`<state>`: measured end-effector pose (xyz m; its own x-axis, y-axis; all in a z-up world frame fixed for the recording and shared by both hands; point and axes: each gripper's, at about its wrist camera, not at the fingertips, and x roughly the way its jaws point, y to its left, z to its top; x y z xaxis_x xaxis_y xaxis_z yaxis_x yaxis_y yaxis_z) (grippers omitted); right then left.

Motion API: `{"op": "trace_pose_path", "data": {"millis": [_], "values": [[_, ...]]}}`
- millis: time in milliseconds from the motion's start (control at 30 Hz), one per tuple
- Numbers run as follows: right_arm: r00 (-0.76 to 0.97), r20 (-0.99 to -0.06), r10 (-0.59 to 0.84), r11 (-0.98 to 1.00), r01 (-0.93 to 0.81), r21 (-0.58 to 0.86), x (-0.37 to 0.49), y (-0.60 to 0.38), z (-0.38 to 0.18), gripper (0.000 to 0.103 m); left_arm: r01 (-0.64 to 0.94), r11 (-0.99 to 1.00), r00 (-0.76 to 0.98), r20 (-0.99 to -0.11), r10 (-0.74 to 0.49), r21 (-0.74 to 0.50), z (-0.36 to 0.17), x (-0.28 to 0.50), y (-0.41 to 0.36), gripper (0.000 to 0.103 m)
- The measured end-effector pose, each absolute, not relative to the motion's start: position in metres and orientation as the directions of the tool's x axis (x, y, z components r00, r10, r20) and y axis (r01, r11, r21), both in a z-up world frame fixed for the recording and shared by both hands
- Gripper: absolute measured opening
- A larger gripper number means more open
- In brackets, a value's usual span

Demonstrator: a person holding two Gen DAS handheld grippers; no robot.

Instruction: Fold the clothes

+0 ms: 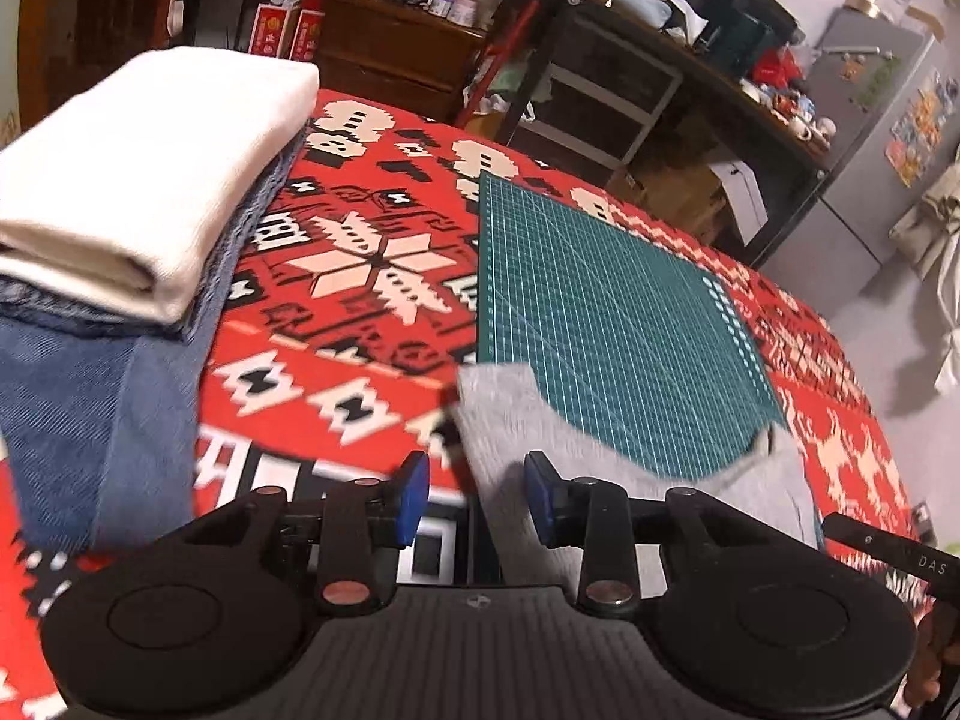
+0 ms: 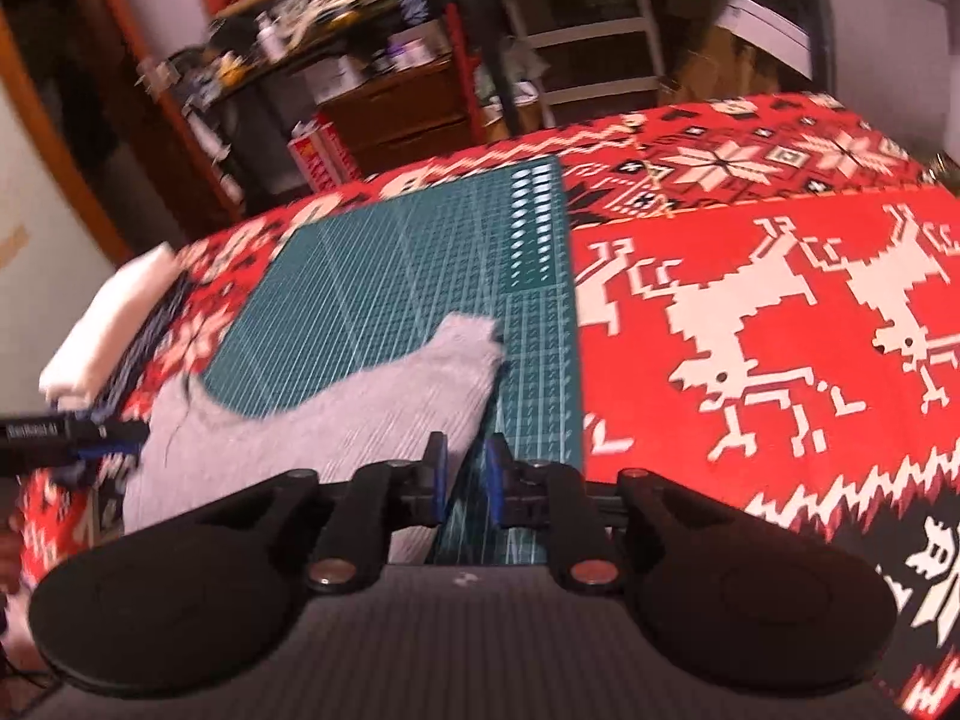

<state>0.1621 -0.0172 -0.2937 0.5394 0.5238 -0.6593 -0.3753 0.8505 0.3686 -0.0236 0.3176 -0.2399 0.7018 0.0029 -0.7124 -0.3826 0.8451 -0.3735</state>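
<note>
Left gripper (image 1: 477,495) agape over ribbed grey garment (image 1: 516,420).

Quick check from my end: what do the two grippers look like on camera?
Both match: left gripper and right gripper have black linkage arms, copper-coloured pivot pins, blue pads on the fingers, round black side housings and a ribbed grey body. No sleeves visible.

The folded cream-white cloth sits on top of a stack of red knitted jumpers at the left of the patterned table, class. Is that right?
Not quite. In the left wrist view the folded cream-white cloth lies on folded blue denim, not red knitted jumpers. The red is the patterned table cover beneath. The rest holds: the stack is at the left.
</note>
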Motion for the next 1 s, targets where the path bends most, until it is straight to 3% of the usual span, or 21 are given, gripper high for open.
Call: {"op": "trace_pose_path", "data": {"millis": [200, 233, 300, 433, 733, 1000], "values": [[0.505, -0.660, 0.555, 0.831, -0.313, 0.459, 0.191, -0.015, -0.305, 0.026, -0.388, 0.825, 0.697, -0.716, -0.028, -0.410, -0.248, -0.004, 0.324, 0.013], [0.503, -0.662, 0.555, 0.831, -0.312, 0.460, 0.194, -0.014, -0.306, 0.021, -0.383, 0.828, 0.699, -0.714, -0.029, -0.409, -0.248, -0.002, 0.323, 0.007], [0.509, -0.657, 0.556, 0.831, -0.334, 0.444, 0.196, -0.010, -0.308, 0.005, -0.373, 0.833, 0.704, -0.710, -0.032, -0.408, -0.248, 0.001, 0.322, 0.006], [0.564, -0.651, 0.509, 0.860, -0.358, 0.363, 0.197, -0.003, -0.303, 0.001, -0.357, 0.839, 0.710, -0.703, -0.042, -0.411, -0.248, 0.015, 0.324, 0.006], [0.609, -0.634, 0.477, 0.879, -0.328, 0.347, 0.215, -0.007, -0.292, 0.003, -0.360, 0.834, 0.718, -0.695, -0.038, -0.418, -0.247, 0.047, 0.329, 0.008], [0.565, -0.634, 0.528, 0.846, -0.414, 0.335, 0.167, -0.017, -0.273, 0.011, -0.346, 0.831, 0.731, -0.680, -0.053, -0.436, -0.228, 0.006, 0.324, 0.013]]}}
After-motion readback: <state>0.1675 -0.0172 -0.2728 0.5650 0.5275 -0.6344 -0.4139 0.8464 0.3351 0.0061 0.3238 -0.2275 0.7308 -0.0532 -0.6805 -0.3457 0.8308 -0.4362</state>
